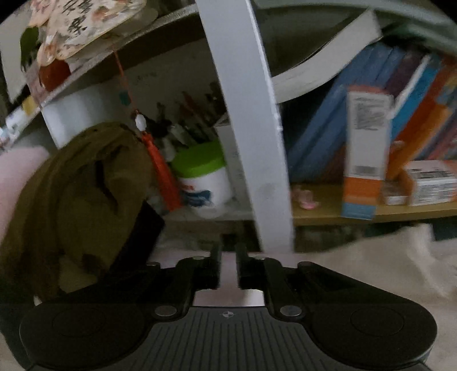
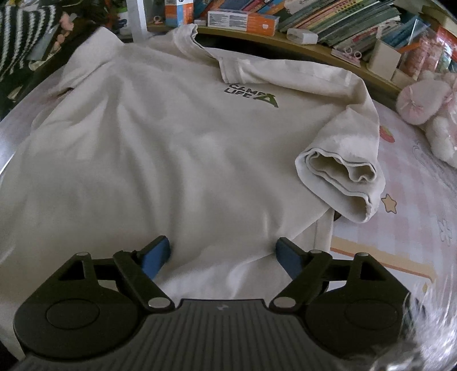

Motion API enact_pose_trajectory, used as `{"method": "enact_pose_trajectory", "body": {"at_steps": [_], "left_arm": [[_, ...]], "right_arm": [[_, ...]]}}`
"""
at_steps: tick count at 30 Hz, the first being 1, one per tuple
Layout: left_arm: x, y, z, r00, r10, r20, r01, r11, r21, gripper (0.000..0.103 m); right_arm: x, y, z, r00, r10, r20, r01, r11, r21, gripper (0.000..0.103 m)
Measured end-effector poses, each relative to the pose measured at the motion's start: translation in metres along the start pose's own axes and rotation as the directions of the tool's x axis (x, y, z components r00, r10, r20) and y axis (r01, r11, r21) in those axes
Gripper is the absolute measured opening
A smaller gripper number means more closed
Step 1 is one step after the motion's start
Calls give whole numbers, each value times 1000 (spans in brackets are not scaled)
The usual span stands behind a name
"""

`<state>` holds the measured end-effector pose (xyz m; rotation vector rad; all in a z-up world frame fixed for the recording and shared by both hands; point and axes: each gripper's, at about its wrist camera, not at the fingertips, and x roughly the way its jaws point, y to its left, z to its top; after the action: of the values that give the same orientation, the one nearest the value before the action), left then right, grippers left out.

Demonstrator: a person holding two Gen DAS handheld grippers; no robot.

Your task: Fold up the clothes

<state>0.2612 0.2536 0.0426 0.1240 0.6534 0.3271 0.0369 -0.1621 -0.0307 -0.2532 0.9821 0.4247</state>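
Observation:
A cream T-shirt (image 2: 171, 148) with a green "CAMP LIFE" print lies spread face up on the table. Its right sleeve (image 2: 340, 168) is folded over with the cuff facing me. My right gripper (image 2: 222, 251) is open, its blue pads low over the shirt's lower part, fabric between them. My left gripper (image 1: 228, 265) has its jaws nearly closed with a narrow gap and nothing seen between them; it points at a bookshelf, above the table. A corner of the cream shirt (image 1: 385, 256) shows at its right.
A white shelf post (image 1: 251, 128), books (image 1: 400, 100), boxes and a green-lidded jar (image 1: 202, 177) stand ahead of the left gripper. An olive garment (image 1: 74, 205) hangs at left. Books and boxes (image 2: 242, 20) line the table's back; a pink plush toy (image 2: 428, 108) sits right.

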Motion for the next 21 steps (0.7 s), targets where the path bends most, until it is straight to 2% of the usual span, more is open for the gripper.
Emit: {"method": "enact_pose_trajectory", "body": {"at_steps": [2, 4, 6, 10, 13, 16, 19, 21], "left_arm": [[-23, 5, -15, 997, -74, 2, 74, 997, -33, 21], [-49, 7, -35, 988, -151, -2, 151, 986, -70, 36], [-78, -6, -66, 979, -204, -14, 202, 975, -95, 45], [-129, -27, -123, 976, -212, -44, 204, 970, -135, 66], [-159, -32, -159, 973, -217, -81, 198, 960, -199, 69], [-177, -36, -185, 967, -234, -98, 202, 944, -260, 69], [-181, -36, -200, 960, -254, -118, 201, 919, -340, 69], [-183, -34, -207, 955, -268, -130, 194, 891, -411, 69]], "right_arm": [[0, -2, -1, 1000, 10, 4, -10, 1000, 4, 83], [1, -3, -2, 1000, 15, 9, -15, 1000, 3, 84], [1, -3, -1, 1000, 21, 15, -21, 1000, -4, 85], [0, -5, -3, 999, 34, 24, -33, 999, -12, 86], [-3, -8, -3, 999, 38, 36, -37, 999, -17, 83], [-15, -17, 1, 996, 16, 87, -16, 1000, -1, 83], [-29, -41, 10, 989, -34, 141, 24, 997, 71, 83], [-36, -61, 18, 985, -76, 158, 56, 991, 124, 83]]}}
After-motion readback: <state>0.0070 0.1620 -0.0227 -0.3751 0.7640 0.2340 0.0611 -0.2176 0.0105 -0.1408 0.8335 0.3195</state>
